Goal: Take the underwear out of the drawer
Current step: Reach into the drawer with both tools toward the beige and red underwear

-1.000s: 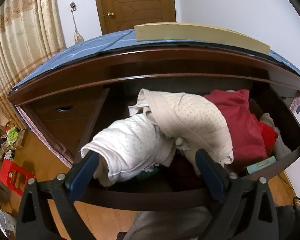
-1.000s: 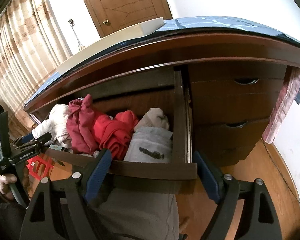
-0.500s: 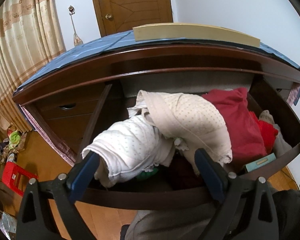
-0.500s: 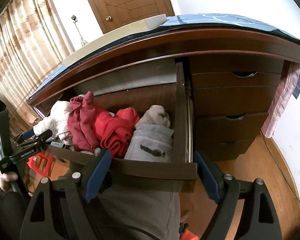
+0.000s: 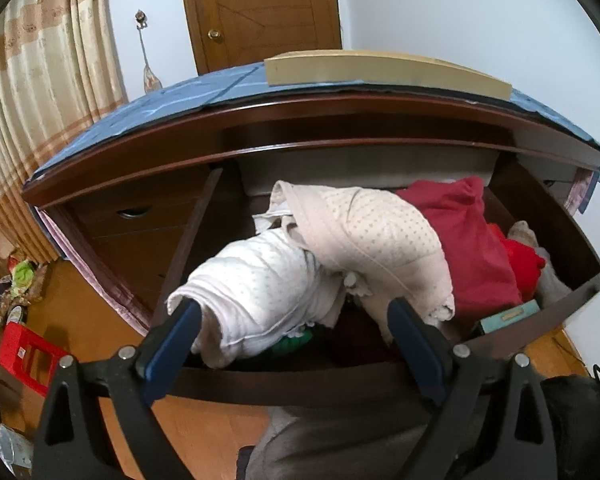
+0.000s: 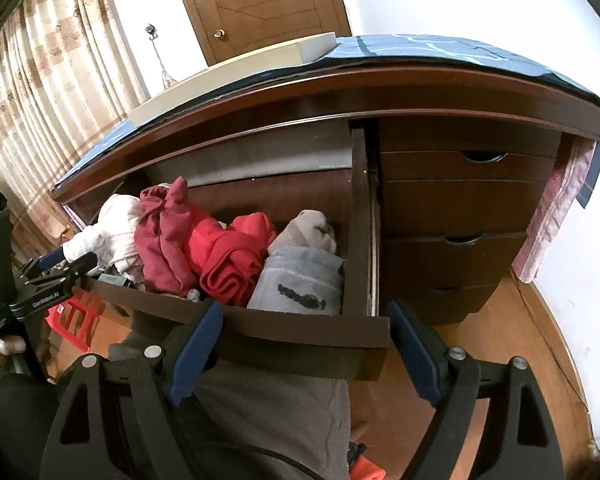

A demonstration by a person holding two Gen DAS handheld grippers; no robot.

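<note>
left gripper: fingers spread wide, nothing clamped; white dotted roll is seen lying between them, left fingertip right at its near end, contact cannot be told.
right gripper: fingers apart, empty; held just in front of the drawer front, pointed down over its right corner.
person: grey-clad lap seen below both grippers; a hand is seen on the left tool's handle in the right wrist view.
drawer: pulled open, front rail nearest; full of clothes.
underwear location: white dotted roll at front left of the drawer, draped up over the pile; beige dotted piece lies on and behind it, touching. Both are inside the drawer.
other contents: dark red garment, bright red garment, grey folded item at right against the side wall, beige bundle behind it, small teal box at the front rail.
dresser: closed drawers to the right, blue cover on the worktop, cream board on top.
far: wooden door, curtain, red stool on the floor.
done: drawer opened, left gripper lined up on the white roll.
left: closing on the roll, lifting it clear; nothing is judged taken out yet.
</note>
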